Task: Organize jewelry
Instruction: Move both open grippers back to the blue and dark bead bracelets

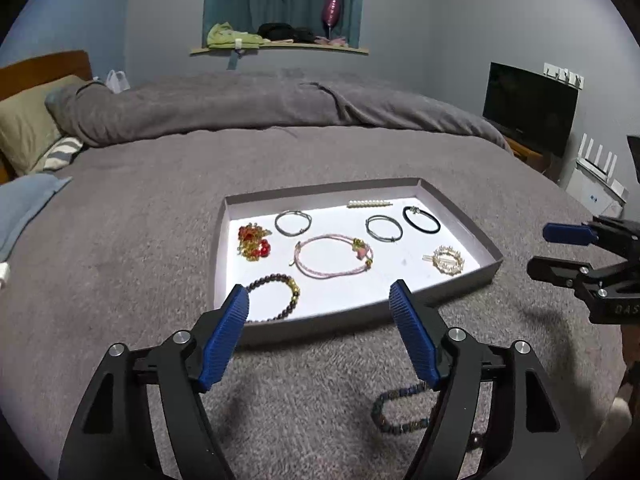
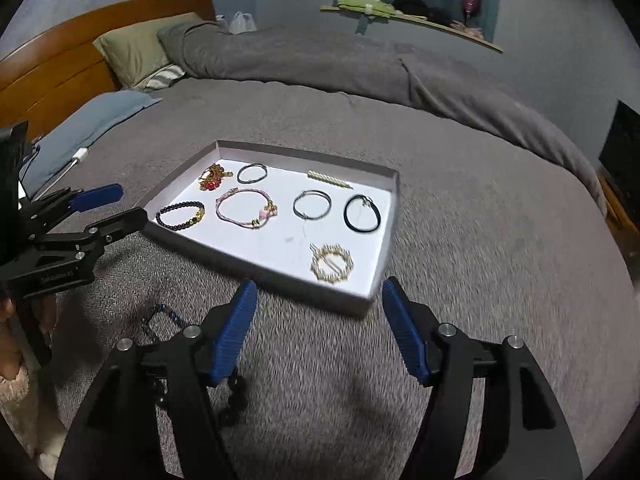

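A bed (image 1: 160,240) covered by a grey blanket fills both views, and a shallow grey tray (image 1: 460,220) with a white floor is set flat on it.

The left claw (image 1: 320,304) is held just short of the tray's near wall, its blue ribbed fingers (image 1: 228,336) spread wide with nothing between them. The right claw (image 2: 316,296) is likewise held released and empty, near the tray's near right corner.

Inside the tray the jewelry is laid out apart from one another. A pink cord bracelet (image 1: 334,256) with a small pink charm is placed in the middle. A dark beaded bracelet (image 1: 280,292) with gold beads lies at the near left, partly hidden by the left finger. A red and gold cluster (image 1: 254,242) is seen at the far left. A black band (image 1: 421,220) lies at the far right, with two grey wire rings (image 1: 293,223) (image 1: 384,229) left of it. A round gold pearl clip (image 1: 448,260) rests at the near right, and a pearl bar clip (image 1: 370,203) lies along the far wall.

Outside the tray, a blue-toned beaded bracelet (image 1: 396,408) lies on the blanket beneath the left claw's right finger.
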`<control>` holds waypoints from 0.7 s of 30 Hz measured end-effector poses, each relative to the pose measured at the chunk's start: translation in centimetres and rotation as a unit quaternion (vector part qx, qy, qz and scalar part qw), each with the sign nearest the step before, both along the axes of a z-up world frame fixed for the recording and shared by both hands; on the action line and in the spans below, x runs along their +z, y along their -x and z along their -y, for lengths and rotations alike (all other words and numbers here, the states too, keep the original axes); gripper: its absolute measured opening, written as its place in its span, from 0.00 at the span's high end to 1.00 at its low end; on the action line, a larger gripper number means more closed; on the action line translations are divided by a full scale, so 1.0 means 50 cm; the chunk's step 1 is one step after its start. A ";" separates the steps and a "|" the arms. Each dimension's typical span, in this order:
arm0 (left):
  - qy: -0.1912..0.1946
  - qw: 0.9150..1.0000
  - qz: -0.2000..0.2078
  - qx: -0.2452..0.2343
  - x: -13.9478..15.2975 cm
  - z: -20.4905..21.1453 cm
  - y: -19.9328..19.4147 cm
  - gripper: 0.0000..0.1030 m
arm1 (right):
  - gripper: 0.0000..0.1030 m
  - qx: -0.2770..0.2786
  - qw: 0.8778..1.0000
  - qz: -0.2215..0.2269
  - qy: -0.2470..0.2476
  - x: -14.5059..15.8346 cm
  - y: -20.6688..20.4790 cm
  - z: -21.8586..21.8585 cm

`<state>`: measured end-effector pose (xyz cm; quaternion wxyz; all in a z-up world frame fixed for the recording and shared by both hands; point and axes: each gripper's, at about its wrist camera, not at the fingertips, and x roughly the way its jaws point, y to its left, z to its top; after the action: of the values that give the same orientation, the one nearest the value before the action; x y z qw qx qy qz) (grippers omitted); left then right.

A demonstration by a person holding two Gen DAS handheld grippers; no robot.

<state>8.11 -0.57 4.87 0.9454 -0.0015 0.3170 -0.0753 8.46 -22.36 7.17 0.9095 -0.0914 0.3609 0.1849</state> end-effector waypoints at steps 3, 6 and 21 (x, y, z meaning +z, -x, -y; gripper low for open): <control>-0.002 1.000 0.003 0.000 -0.001 0.002 0.012 0.25 | 0.33 -0.016 1.000 0.006 -0.014 -0.006 0.016 0.013; -0.004 1.000 0.006 -0.003 -0.001 0.003 0.023 0.24 | 0.27 -0.025 0.999 0.007 -0.031 -0.018 0.036 0.021; 0.009 0.999 -0.031 -0.024 -0.053 -0.006 0.064 0.23 | 0.19 -0.029 0.997 -0.011 -0.076 -0.096 0.078 0.031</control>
<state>4.90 -0.30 2.22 0.9331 -0.0050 0.3452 -0.1005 4.57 -23.93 2.38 0.9148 -0.0097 0.3583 0.1861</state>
